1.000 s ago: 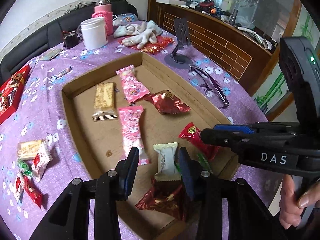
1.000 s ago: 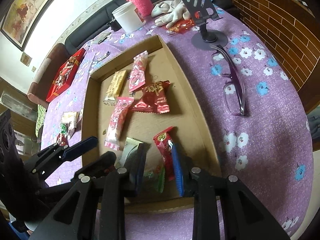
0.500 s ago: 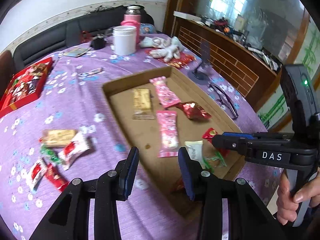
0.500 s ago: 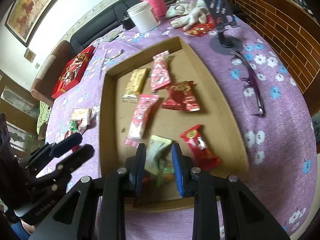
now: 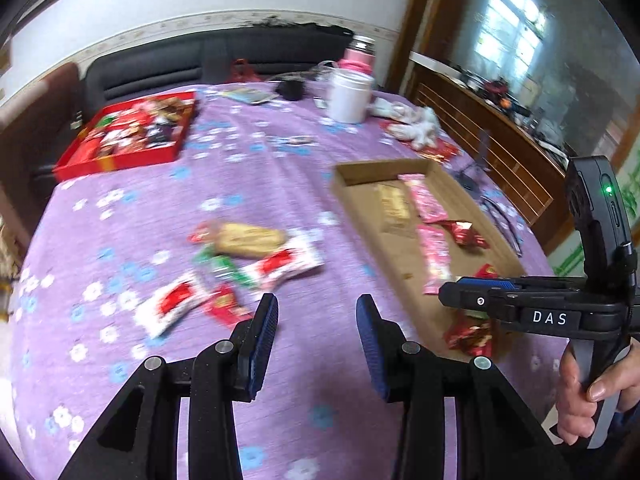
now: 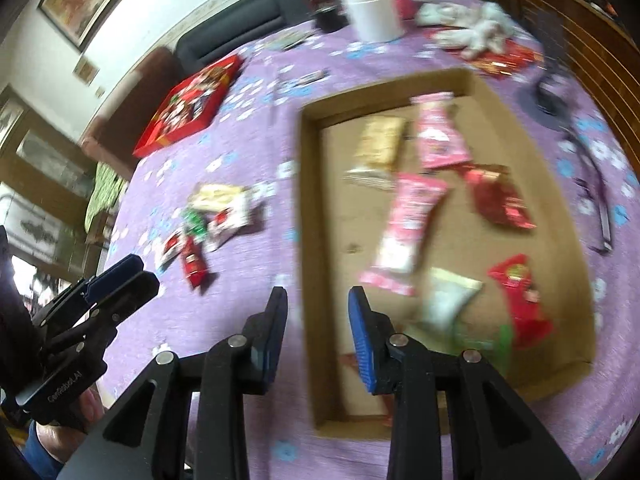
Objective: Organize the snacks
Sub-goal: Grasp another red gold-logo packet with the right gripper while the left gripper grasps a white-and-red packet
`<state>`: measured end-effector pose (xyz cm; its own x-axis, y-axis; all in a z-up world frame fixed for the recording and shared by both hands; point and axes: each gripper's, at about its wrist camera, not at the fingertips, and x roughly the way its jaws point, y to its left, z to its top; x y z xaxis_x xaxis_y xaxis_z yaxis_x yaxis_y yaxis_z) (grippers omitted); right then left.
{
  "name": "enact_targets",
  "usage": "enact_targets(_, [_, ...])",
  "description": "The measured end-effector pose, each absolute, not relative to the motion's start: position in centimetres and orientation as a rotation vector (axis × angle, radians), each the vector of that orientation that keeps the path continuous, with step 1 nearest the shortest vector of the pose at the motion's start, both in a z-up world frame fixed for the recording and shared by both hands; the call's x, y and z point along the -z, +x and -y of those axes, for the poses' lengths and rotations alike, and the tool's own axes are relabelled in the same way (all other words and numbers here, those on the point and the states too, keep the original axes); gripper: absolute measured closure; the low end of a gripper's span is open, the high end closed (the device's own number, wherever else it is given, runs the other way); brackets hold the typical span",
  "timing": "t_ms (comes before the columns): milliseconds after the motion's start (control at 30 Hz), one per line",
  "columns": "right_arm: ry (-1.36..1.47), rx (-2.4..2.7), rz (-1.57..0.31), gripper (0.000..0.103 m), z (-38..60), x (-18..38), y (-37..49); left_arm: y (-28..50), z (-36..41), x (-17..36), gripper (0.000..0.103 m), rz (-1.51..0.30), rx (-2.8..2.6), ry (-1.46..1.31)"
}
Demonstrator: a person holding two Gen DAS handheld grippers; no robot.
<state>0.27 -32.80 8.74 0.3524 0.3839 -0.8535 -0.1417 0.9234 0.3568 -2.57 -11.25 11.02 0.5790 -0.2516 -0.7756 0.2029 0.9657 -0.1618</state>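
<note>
left wrist view: the left gripper (image 5: 316, 320) tilts down over bare purple tablecloth (image 5: 160, 208), its jaws a moderate gap apart with nothing between them; a blurred cluster of loose snacks (image 5: 244, 264) lies just beyond its tips; to the right a hand (image 5: 592, 392) grips the handle of the right gripper (image 5: 444, 296), which reaches level across the cardboard tray (image 5: 348, 200); right wrist view: its narrow jaws are opening, empty, straddling the tray's left wall; pink, red and pale packets lie inside the tray.
</note>
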Motion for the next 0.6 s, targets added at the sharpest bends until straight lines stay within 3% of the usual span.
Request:
enact_targets(333, [0.049, -0.507, -1.223, 0.066, 22.9, -7.5, 2.4, -4.7, 0.7, -9.3, 0.060, -0.944, 0.105, -0.140])
enact_targets(600, [-0.069, -0.579, -1.249, 0.064, 17.1, -5.5, 3.9, -5.0, -3.4, -8.0, 0.060, -0.975, 0.080, -0.154])
